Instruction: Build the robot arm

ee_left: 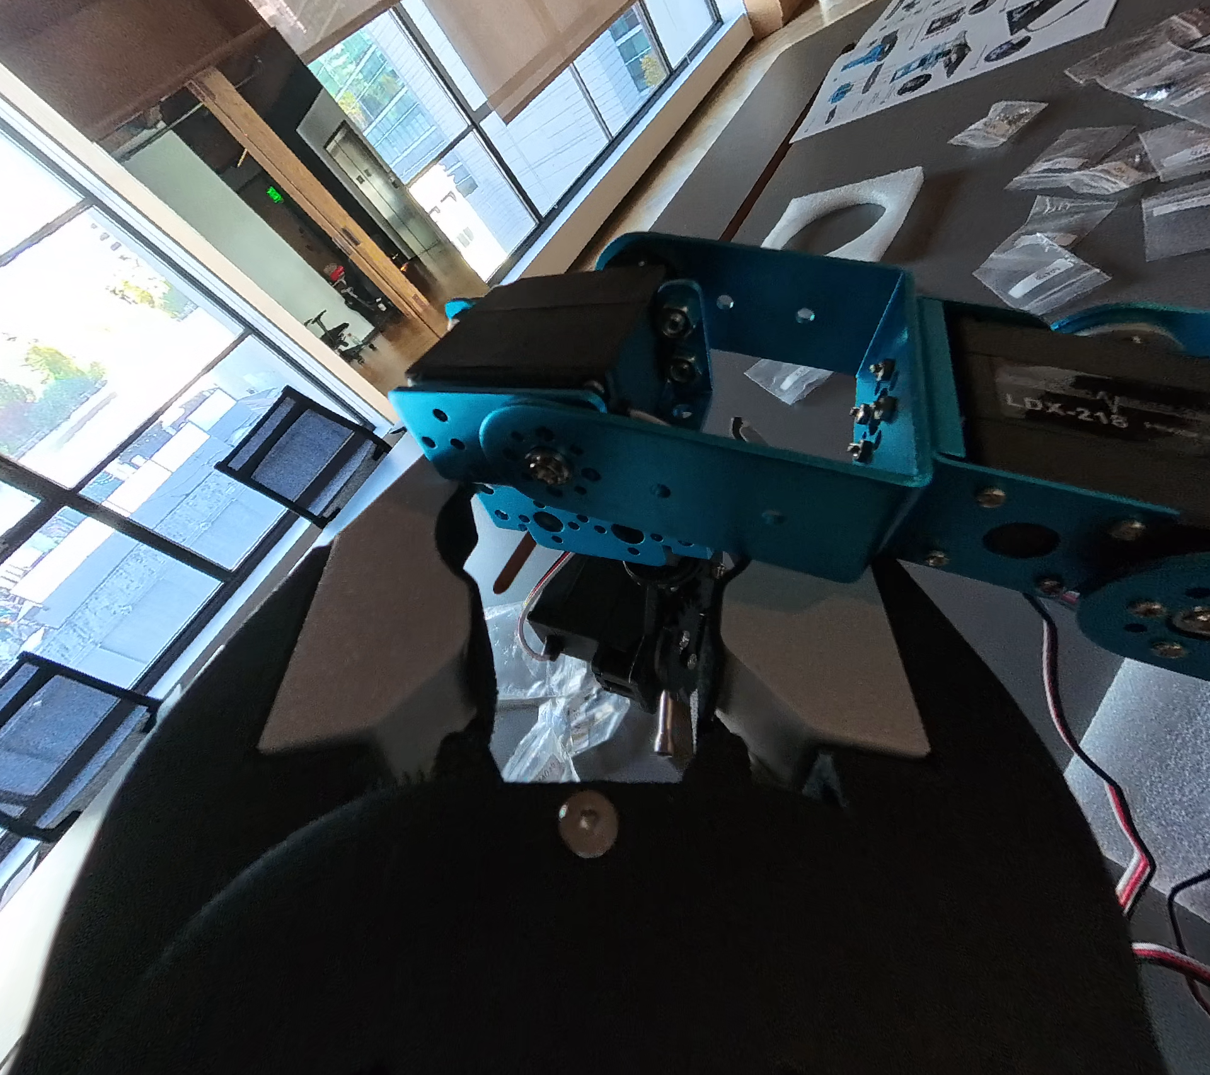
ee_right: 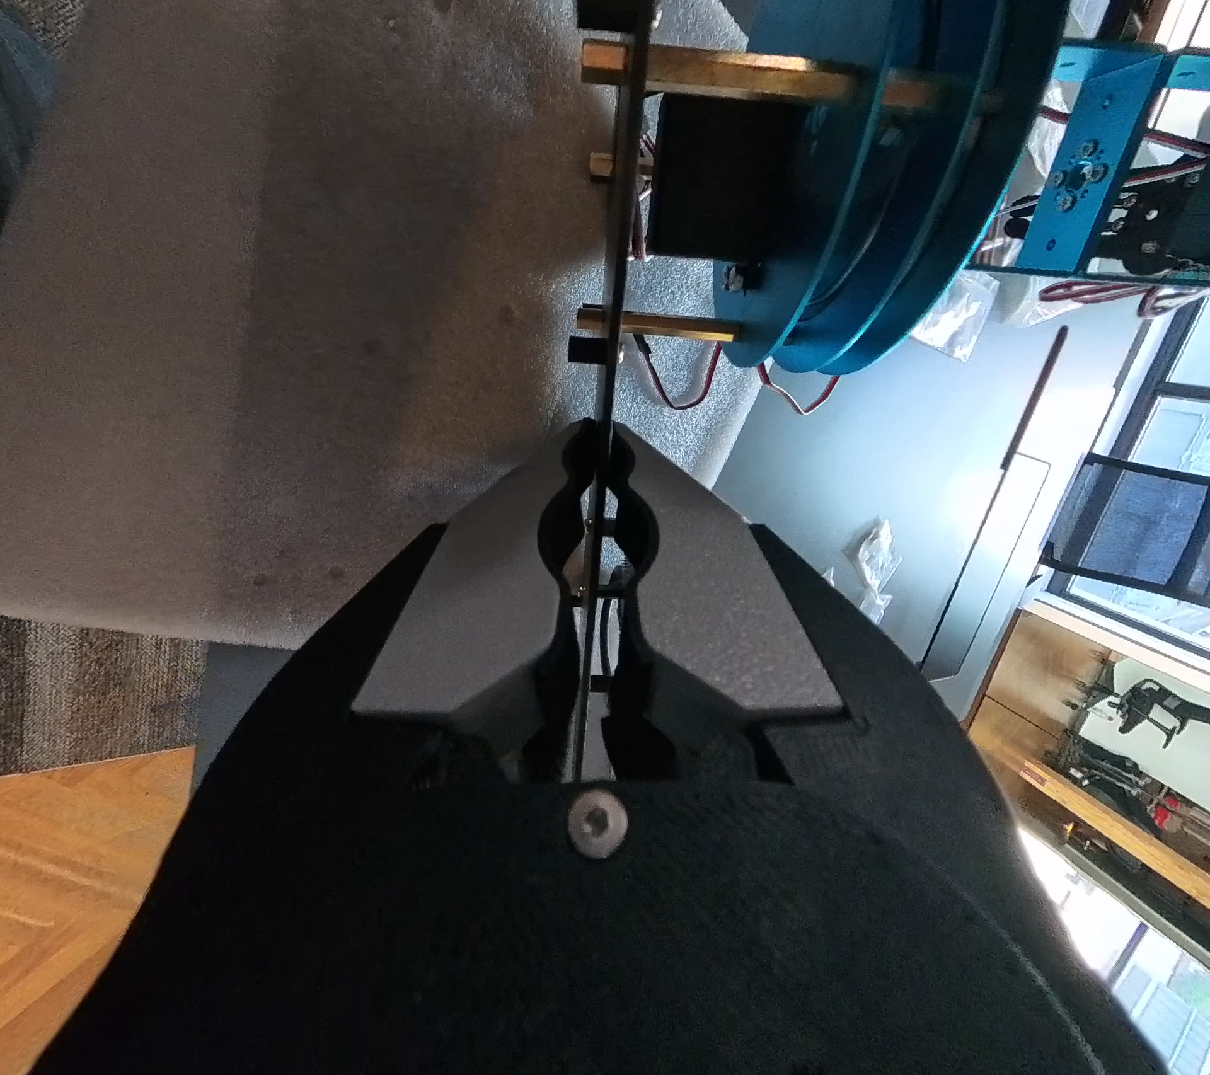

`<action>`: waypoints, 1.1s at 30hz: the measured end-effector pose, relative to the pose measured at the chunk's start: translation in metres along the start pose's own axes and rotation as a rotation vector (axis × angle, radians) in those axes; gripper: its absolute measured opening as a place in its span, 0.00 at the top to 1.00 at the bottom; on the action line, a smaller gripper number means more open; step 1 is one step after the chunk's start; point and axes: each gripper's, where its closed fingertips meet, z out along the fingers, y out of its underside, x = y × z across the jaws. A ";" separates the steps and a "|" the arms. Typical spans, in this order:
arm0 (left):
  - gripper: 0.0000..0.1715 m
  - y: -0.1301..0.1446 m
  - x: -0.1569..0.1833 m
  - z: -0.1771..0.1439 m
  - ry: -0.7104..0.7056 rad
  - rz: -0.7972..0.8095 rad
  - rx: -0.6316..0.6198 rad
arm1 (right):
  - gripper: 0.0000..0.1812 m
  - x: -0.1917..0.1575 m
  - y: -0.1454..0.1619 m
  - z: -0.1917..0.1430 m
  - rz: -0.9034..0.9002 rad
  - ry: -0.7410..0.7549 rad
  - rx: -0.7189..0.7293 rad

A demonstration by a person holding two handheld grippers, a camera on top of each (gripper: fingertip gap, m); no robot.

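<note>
Right fingers clamp thin black plate; left fingers grip black claw.

Both tongs look alike: left tongs and right tongs w/ matte black textured bodies, grey angular finger blocks, wavy black inner edges, one silver hex screw centred.

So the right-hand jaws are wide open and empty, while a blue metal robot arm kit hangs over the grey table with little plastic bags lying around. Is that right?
Not quite. The right wrist view shows the right gripper shut on a thin black base plate, seen edge-on. The rest holds: the blue metal robot arm kit is over the grey table, with small plastic bags lying around.
</note>
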 end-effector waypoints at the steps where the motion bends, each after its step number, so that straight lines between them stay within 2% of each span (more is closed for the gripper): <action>1: 0.56 -0.001 0.002 -0.002 -0.006 0.001 -0.005 | 1.00 -0.003 0.001 -0.002 -0.004 -0.004 0.004; 9: 0.56 0.000 0.015 -0.018 -0.079 -0.037 -0.045 | 1.00 -0.015 0.009 -0.013 -0.021 -0.046 0.075; 21: 0.56 -0.002 0.024 -0.041 -0.189 -0.048 -0.090 | 1.00 -0.025 0.017 -0.021 -0.107 -0.071 0.101; 33: 0.56 0.010 0.036 -0.041 -0.205 -0.094 -0.129 | 1.00 -0.030 0.022 -0.028 -0.115 -0.109 0.123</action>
